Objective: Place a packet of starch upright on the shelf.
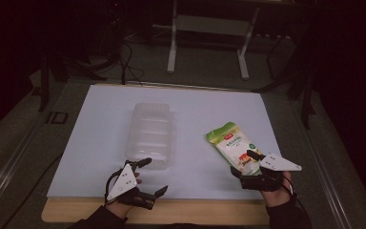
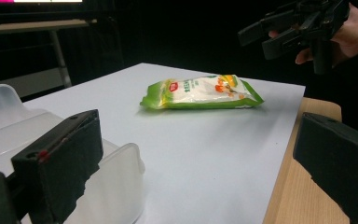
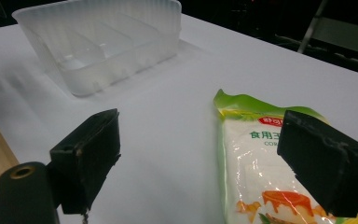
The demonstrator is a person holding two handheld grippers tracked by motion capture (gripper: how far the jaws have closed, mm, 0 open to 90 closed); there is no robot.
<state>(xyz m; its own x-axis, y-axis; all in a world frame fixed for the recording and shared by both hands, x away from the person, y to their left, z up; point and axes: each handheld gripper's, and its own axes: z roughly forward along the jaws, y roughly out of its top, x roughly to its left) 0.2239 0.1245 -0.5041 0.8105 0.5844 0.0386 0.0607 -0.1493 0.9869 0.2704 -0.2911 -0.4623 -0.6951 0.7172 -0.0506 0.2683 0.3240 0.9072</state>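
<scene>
A green and white food pouch [image 1: 229, 144] lies flat on the white sheet [image 1: 100, 157], right of centre. My right gripper [image 1: 244, 164] stands open at the pouch's near end. In the right gripper view its right jaw hangs over the pouch [image 3: 254, 158], its left jaw over bare sheet, and the pads press on nothing. A clear plastic container [image 1: 151, 133] sits empty in the middle of the sheet. My left gripper [image 1: 153, 176] is open just in front of the container's near end, with nothing between its jaws. In the left gripper view the pouch [image 2: 203, 92] lies ahead and the container [image 2: 9, 121] sits by the left jaw.
The white sheet covers a wooden tabletop [image 1: 195, 212] whose front edge shows as a bare strip. A metal stand [image 1: 209, 33] and cables are on the dark floor beyond the table. The right hand and its gripper [image 2: 298, 28] appear at the upper right of the left gripper view.
</scene>
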